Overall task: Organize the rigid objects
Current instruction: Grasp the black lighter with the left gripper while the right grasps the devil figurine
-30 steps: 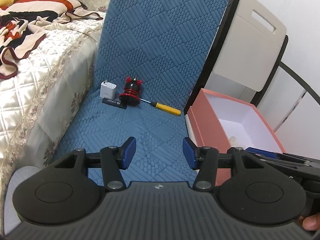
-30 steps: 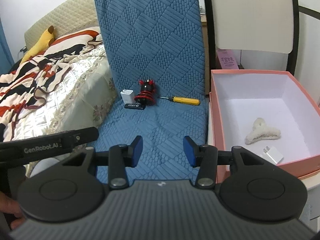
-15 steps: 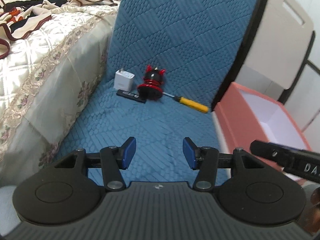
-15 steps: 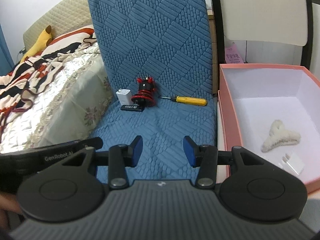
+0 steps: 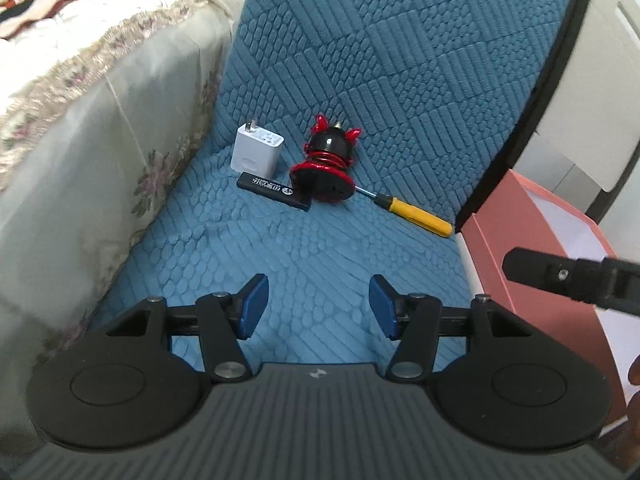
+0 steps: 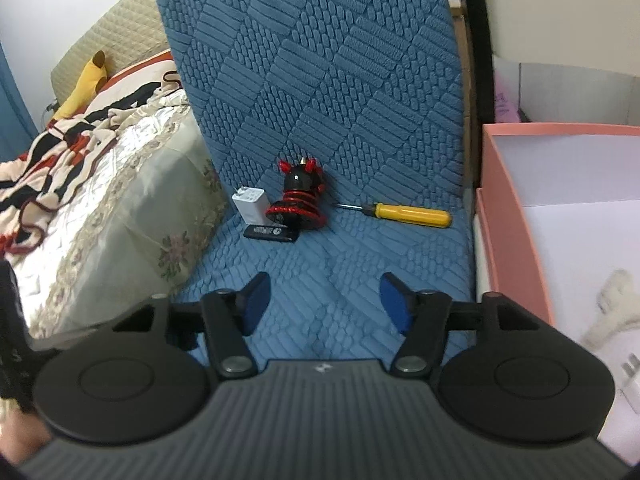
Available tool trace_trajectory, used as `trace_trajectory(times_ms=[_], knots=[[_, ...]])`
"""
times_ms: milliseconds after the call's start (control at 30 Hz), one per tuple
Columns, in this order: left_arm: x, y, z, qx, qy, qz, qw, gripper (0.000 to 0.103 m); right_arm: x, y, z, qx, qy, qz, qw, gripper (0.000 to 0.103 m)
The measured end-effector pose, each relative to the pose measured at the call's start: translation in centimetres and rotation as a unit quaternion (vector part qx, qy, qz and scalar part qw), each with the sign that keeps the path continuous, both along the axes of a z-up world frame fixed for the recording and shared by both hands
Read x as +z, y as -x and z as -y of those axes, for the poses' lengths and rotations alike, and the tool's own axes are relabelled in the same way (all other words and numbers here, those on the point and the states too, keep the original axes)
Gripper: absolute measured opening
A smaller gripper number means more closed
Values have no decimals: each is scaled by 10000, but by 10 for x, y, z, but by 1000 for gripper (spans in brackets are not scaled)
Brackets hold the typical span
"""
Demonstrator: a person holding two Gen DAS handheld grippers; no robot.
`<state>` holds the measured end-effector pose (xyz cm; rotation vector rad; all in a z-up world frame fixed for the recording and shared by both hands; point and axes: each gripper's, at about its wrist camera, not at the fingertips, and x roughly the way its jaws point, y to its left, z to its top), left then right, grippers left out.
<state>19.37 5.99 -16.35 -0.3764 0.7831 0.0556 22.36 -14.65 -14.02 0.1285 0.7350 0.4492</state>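
On the blue quilted seat point(image 5: 304, 264) lie a white charger point(image 5: 258, 154), a black USB stick point(image 5: 274, 191), a red-and-black spring toy point(image 5: 328, 168) and a yellow-handled screwdriver point(image 5: 416, 214). They also show in the right wrist view: charger point(image 6: 250, 209), stick point(image 6: 271, 233), toy point(image 6: 298, 200), screwdriver point(image 6: 408, 214). My left gripper point(image 5: 318, 306) is open and empty, short of the objects. My right gripper point(image 6: 324, 300) is open and empty over the seat. A pink box point(image 6: 516, 216) stands to the right, holding a white hair clip point(image 6: 612, 308) and a white plug point(image 6: 636, 372).
A bed with a cream floral cover point(image 5: 80, 112) borders the seat on the left. The chair's blue backrest point(image 6: 320, 60) rises behind the objects. The right gripper's body point(image 5: 576, 280) reaches into the left wrist view over the pink box point(image 5: 516, 236).
Both grippers have moved forward and lower toward the objects on the seat. The objects have not moved. Both jaws stay open.
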Motion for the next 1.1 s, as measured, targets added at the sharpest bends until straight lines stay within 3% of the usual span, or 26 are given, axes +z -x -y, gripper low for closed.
trace_trajectory(times_ms=[300, 400, 467, 500, 733, 867, 1100], knots=[[-25, -55, -15, 13, -76, -167, 9998, 62, -11, -70, -23, 233, -398, -419, 9981, 66], [-34, -73, -18, 22, -169, -269, 9995, 74, -14, -97, -35, 314, -527, -580, 9964, 66], [-39, -83, -17, 15, -303, -317, 9990, 78, -19, -115, -42, 388, -519, -652, 9958, 71], [-41, -87, -17, 17, -367, -329, 9988, 79, -21, -125, -46, 415, -514, -680, 9955, 80], [-59, -117, -16, -87, -643, -536, 9965, 85, -47, -179, -72, 558, -450, -866, 9937, 80], [-66, -131, -12, -258, -821, -584, 9946, 91, -58, -198, -84, 637, -483, -978, 9920, 80], [-72, -146, -14, -402, -1052, -665, 9914, 91, -69, -221, -101, 844, -332, -896, 9918, 80]])
